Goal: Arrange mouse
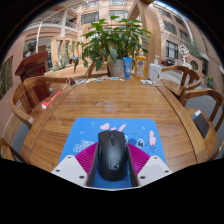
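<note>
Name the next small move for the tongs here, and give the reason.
Probably open the tongs and back away. The black computer mouse sits between the pink finger pads, already over the light blue patterned mouse mat on the round wooden slatted table. Whether the pads press it or it rests fully on the mat cannot be told.

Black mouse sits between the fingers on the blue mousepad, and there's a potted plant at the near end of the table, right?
Not quite. The gripper view shows the plant at the far end of the table, beyond the fingers. The rest holds: the black mouse sits between the gripper fingers on the blue mousepad.
</note>
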Available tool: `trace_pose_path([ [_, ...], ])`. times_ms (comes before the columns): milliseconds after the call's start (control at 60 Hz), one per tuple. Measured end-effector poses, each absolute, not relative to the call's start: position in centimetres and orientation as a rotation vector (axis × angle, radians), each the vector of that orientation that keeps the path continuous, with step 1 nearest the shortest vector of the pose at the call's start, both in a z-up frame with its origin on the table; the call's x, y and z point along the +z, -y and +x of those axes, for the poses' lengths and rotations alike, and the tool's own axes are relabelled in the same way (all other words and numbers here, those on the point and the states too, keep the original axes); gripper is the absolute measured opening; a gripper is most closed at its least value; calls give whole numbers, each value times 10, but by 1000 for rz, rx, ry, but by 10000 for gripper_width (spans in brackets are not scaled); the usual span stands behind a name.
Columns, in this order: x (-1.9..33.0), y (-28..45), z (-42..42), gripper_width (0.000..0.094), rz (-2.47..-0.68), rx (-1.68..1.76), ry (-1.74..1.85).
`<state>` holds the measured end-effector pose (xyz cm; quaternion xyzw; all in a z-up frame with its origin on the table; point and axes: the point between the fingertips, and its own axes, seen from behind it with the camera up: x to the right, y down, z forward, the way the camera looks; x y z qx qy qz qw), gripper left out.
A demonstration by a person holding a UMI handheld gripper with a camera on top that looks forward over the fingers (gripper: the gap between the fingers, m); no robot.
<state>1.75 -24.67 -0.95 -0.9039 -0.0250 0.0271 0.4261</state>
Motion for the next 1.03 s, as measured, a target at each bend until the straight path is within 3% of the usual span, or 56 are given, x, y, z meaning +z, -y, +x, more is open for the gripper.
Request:
trace_pose_path([
  [67,-4,252,17,595,-2254,63,45],
  [150,17,259,19,875,-2225,41,46],
  [200,34,265,23,834,-2209,22,40],
  [550,124,342,20,858,-2126,-74,25],
  [1033,133,390,6,852,-2128,-86,86],
])
